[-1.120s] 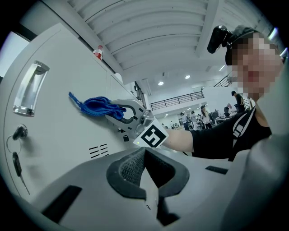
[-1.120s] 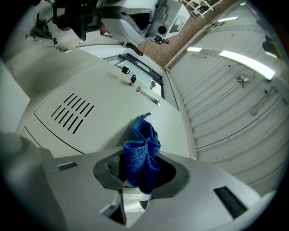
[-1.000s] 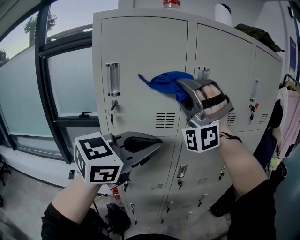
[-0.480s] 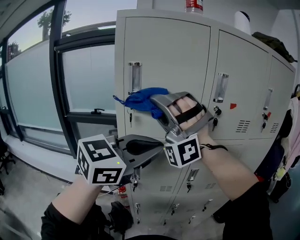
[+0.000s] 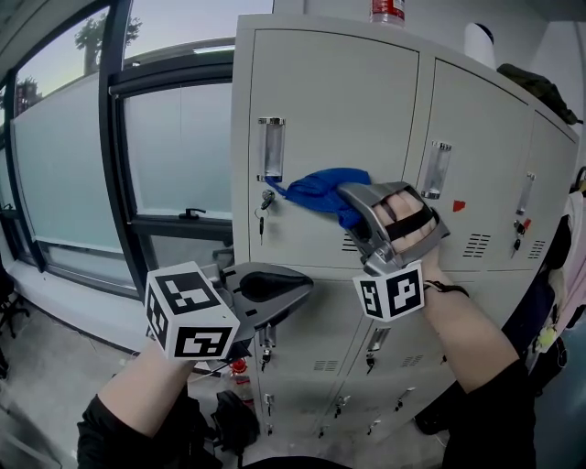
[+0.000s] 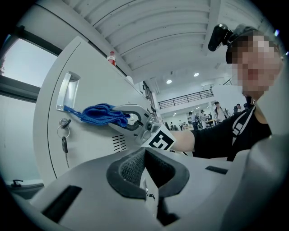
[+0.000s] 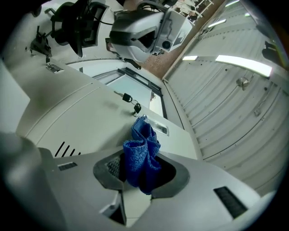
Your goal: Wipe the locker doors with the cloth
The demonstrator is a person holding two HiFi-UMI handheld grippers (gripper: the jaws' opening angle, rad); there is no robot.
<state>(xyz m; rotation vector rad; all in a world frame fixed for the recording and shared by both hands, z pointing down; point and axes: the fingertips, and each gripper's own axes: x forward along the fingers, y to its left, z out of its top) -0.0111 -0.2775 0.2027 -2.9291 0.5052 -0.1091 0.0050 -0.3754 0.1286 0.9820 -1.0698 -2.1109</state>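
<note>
Jaws of my right gripper (image 5: 350, 195) pinch the limp blue terry cloth (image 5: 319, 186) mid-bunch, tail flopping to 9 o'clock on the grey locker door (image 5: 334, 101); left gripper (image 5: 302, 286) closed, empty.

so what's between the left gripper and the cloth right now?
Nothing but bare locker door between the left gripper and the cloth in the head view; the left gripper view shows only that door's vent slots there.

At the head view's top edge, the red-labelled clear bottle (image 5: 387, 11) on the pale grey metal lockers (image 5: 330, 110) is cut off.
</note>
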